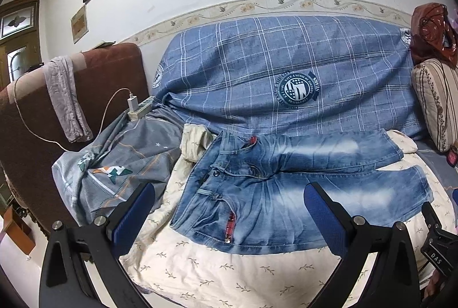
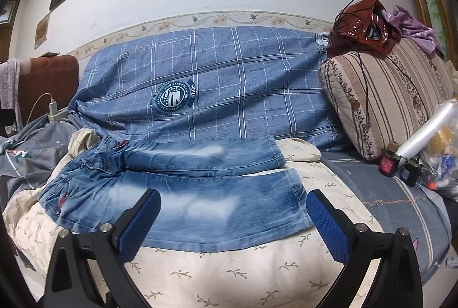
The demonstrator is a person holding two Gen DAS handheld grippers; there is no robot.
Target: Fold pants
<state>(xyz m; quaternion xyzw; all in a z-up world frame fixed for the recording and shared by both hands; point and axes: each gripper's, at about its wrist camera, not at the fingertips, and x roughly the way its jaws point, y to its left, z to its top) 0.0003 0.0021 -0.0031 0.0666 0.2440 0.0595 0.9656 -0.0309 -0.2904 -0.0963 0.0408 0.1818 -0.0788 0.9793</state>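
Observation:
Faded blue denim pants [image 1: 286,193] lie flat on a cream leaf-print quilt [image 1: 214,270], waistband to the left, two short legs running right, the far leg partly against the sofa back. My left gripper [image 1: 229,193] is open and empty, hovering in front of the waist and near leg. In the right wrist view the pants [image 2: 183,193] lie the same way. My right gripper [image 2: 233,203] is open and empty, in front of the near leg's hem end. Part of the right gripper's body shows at the left wrist view's right edge.
A blue plaid cover [image 1: 286,73] drapes the sofa back. A grey printed sheet [image 1: 123,164] and a power strip with charger [image 1: 137,109] lie left. A striped cushion [image 2: 386,98] stands right, with small bottles [image 2: 388,163] and plastic bags [image 2: 440,153] beside it.

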